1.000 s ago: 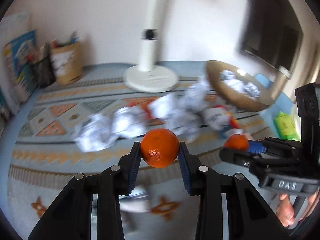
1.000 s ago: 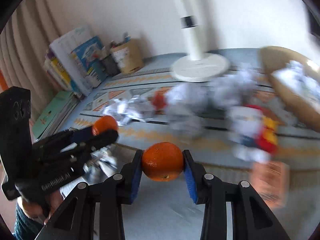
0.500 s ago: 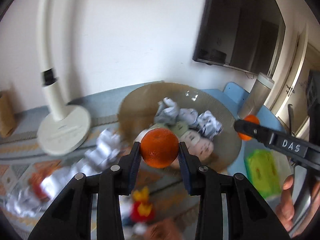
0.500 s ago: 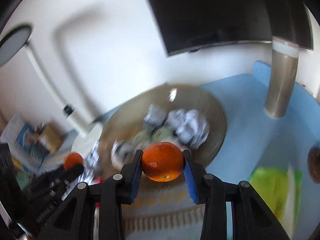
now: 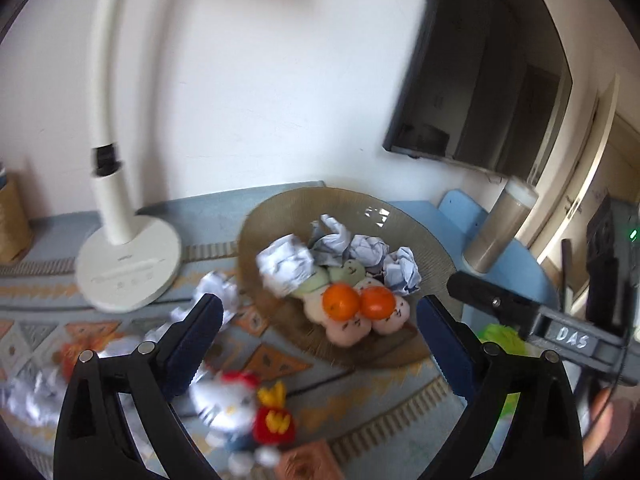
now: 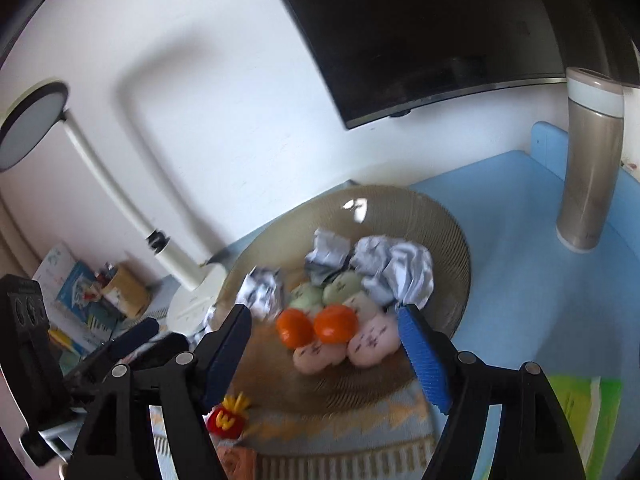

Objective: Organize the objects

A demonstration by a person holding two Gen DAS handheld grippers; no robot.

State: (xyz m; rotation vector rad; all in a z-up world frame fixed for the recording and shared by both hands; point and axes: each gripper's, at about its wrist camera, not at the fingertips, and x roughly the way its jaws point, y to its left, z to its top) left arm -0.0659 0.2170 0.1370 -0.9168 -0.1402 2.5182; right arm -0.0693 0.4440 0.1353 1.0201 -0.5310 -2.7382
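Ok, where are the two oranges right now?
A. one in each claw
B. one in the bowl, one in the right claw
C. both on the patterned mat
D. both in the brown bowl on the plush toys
D: both oranges sit side by side on the plush toys in the brown bowl; the left claw and right claw are open and empty.

Left gripper jaws spread wide above two oranges resting side by side in the bowl.

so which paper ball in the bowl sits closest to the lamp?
The big crumpled paper ball at the bowl's left edge; the other three cluster farther right, away from the lamp base.
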